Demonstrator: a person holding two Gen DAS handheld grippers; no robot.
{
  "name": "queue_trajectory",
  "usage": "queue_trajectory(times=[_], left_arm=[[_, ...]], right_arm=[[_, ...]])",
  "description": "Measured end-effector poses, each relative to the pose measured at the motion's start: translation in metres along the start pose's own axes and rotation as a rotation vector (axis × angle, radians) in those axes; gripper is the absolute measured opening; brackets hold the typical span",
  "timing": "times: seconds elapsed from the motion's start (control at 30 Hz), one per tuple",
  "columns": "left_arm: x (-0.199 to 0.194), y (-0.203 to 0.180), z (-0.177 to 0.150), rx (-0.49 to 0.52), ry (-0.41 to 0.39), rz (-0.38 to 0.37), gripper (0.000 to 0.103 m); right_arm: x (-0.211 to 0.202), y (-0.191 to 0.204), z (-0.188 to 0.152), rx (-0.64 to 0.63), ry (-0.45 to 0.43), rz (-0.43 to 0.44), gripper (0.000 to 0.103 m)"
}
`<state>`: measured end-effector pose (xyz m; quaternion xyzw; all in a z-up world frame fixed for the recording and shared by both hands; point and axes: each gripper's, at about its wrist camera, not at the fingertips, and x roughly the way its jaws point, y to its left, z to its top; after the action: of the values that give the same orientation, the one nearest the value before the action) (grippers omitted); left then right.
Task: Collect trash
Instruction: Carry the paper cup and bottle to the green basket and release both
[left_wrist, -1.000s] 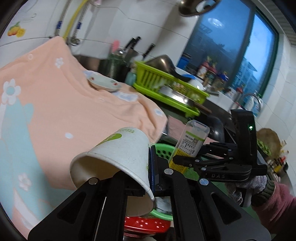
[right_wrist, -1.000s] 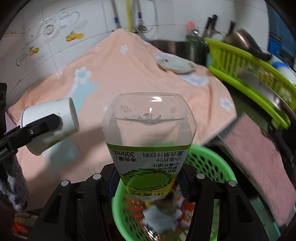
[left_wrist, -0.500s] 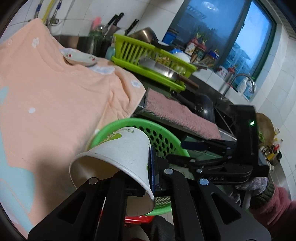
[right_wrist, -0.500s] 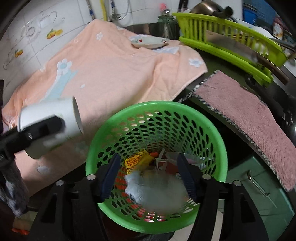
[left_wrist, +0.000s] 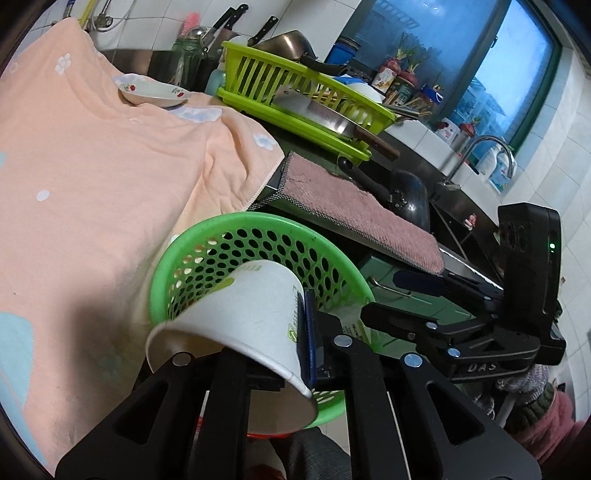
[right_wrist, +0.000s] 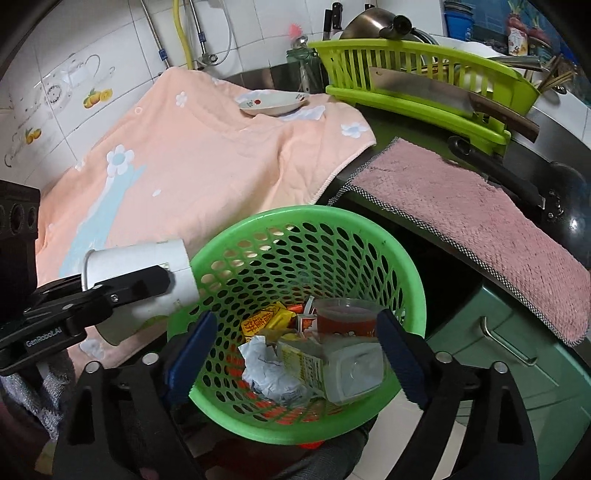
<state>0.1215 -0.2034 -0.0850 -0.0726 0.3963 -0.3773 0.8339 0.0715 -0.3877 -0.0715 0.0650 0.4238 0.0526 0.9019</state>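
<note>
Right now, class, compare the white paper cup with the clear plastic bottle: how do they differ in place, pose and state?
1. The paper cup is clamped in the left gripper; the plastic bottle lies loose, under the right gripper, whose jaws have just been opening.
2. The cup hangs at the green basket rim; the bottle rests inside among other litter.
3. The cup is opaque white, the bottle see-through with a printed label.

Both lie tipped sideways, and both look empty.

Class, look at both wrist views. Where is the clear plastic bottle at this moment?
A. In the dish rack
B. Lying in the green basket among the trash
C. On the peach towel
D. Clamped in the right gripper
B: the bottle lies on its side in the basket with the other trash, while the right gripper stands open and empty above it.
</note>
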Motion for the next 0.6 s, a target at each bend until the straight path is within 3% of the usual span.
queue_trajectory(times=[0.17,0.37,0.6], left_arm=[[-0.002,0.001,0.001,-0.008,-0.005,0.007,0.029],[-0.006,0.002,0.0,-0.015,-0.012,0.01,0.04],[-0.009,0.003,0.0,-0.019,-0.023,-0.007,0.045]], right_arm=[[-0.004,0.002,-0.004,0.006,-0.009,0.005,0.088],[-0.007,0.006,-0.01,0.006,-0.016,0.003,0.089],[-0.012,0.01,-0.014,0.0,-0.021,-0.012,0.089]])
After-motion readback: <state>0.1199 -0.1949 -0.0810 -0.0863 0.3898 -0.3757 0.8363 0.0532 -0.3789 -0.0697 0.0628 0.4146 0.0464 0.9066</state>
